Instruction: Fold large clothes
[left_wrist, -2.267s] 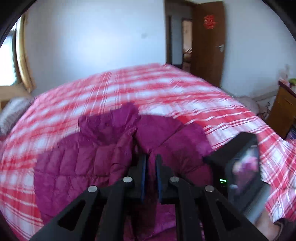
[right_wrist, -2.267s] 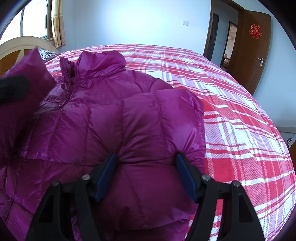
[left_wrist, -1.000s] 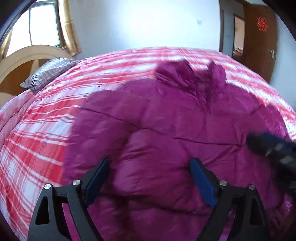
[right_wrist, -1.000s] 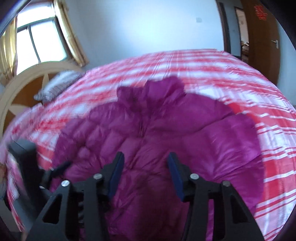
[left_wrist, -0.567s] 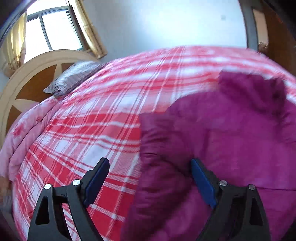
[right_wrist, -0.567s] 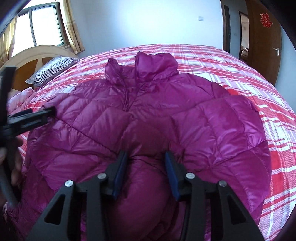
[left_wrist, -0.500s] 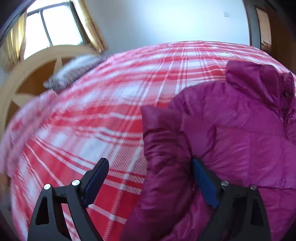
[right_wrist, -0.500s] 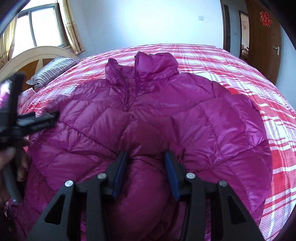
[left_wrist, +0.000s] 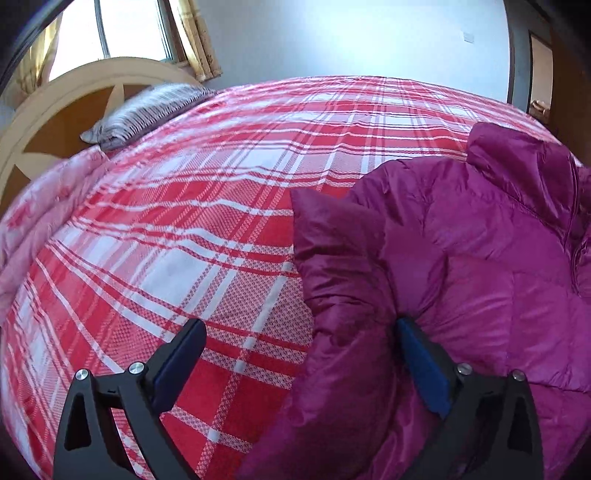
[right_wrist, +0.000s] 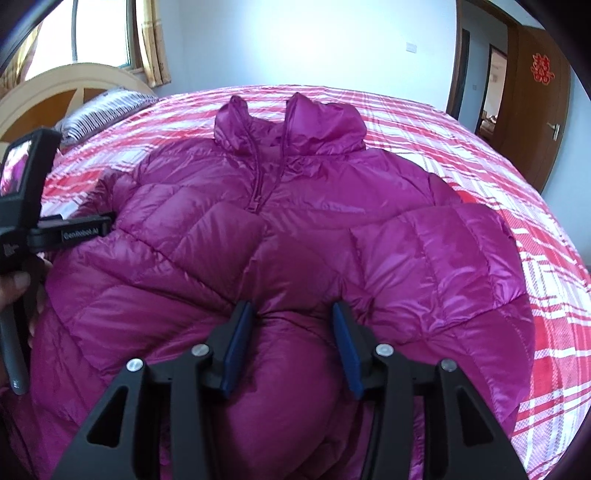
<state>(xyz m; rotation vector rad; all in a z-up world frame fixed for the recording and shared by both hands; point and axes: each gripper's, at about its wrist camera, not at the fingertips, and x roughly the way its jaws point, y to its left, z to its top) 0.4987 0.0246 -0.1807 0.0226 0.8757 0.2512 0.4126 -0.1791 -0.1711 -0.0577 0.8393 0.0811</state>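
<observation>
On the plaid bed (left_wrist: 207, 206), purple jacket (right_wrist: 295, 221) between spread right gripper (right_wrist: 291, 345) fingers, its sleeve edge inside the wide-open left gripper (left_wrist: 299, 354).

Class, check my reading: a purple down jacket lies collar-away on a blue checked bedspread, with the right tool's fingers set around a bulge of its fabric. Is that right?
One detail is wrong: the bedspread is red and white checked, not blue, as the right wrist view shows. The rest stands: the purple down jacket lies with its collar away, and the right tool has its fingers around a bulge of fabric.

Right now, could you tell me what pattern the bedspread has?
The bedspread is red-and-white plaid, clearest in the left wrist view.
</observation>
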